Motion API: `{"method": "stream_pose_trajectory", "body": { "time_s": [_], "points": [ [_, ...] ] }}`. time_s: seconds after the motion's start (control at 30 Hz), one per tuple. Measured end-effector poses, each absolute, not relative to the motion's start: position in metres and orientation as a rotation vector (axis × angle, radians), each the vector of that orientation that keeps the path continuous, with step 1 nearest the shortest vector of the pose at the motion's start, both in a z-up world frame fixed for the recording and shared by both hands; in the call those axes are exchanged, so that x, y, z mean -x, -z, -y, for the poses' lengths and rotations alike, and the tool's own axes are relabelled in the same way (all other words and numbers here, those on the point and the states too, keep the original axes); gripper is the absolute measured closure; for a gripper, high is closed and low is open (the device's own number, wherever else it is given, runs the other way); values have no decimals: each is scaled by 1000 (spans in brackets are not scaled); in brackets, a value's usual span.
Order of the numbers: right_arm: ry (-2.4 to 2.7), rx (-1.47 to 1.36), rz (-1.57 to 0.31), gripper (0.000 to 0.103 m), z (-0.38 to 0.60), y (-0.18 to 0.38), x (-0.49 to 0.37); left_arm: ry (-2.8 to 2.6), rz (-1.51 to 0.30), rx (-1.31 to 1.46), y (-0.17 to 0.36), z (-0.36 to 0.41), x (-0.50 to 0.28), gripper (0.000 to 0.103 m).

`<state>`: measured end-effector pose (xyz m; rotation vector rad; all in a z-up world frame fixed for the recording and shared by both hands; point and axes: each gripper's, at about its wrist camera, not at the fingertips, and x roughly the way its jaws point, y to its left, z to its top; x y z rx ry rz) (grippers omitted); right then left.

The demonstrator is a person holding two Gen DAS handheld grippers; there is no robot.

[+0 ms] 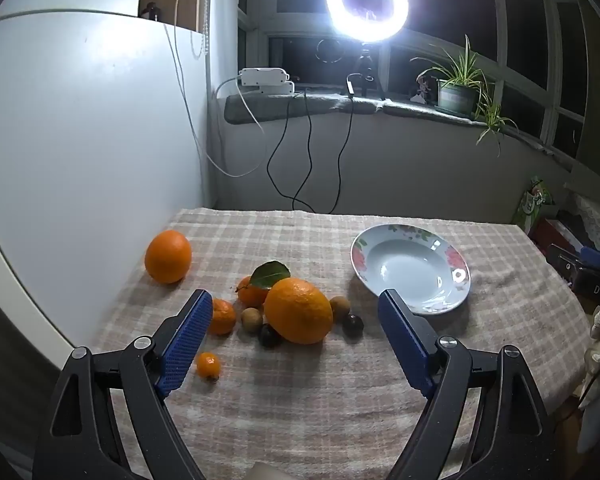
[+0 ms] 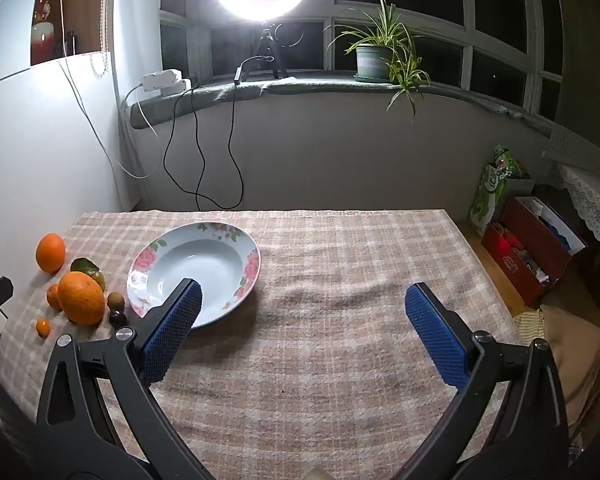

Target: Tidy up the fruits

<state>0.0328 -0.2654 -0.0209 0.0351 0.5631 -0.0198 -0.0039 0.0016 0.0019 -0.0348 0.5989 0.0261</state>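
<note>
The left gripper (image 1: 296, 308) hangs spread wide and empty above the checked cloth of the surface (image 1: 300, 400), its blue pads framing the big orange (image 1: 299, 311), whose long axis runs roughly across the view, crowded by two tangerines, one leafy (image 1: 253, 290), two brown longans (image 1: 252, 319), two dark round fruits (image 1: 353, 324) and a tiny kumquat (image 1: 208, 364) near the left pad. A second orange (image 1: 168, 256) sits apart toward the white panel, and the flowered plate (image 1: 411, 268) lies empty to the right. The right gripper (image 2: 303, 300) is also spread, holding nothing, over bare cloth with the plate just past its left pad.
</note>
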Motion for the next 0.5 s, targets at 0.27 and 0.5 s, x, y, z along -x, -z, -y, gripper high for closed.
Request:
{"method": "stream_pose_trajectory", "body": {
  "time_s": [0.27,0.5],
  "points": [
    [21,-34,-563,0,266,21,-33,-27,-596,35,-3,0,3,18],
    [24,-36,-562,0,267,19,-33,-28,-595,37,-2,0,3,18]
  ]
}}
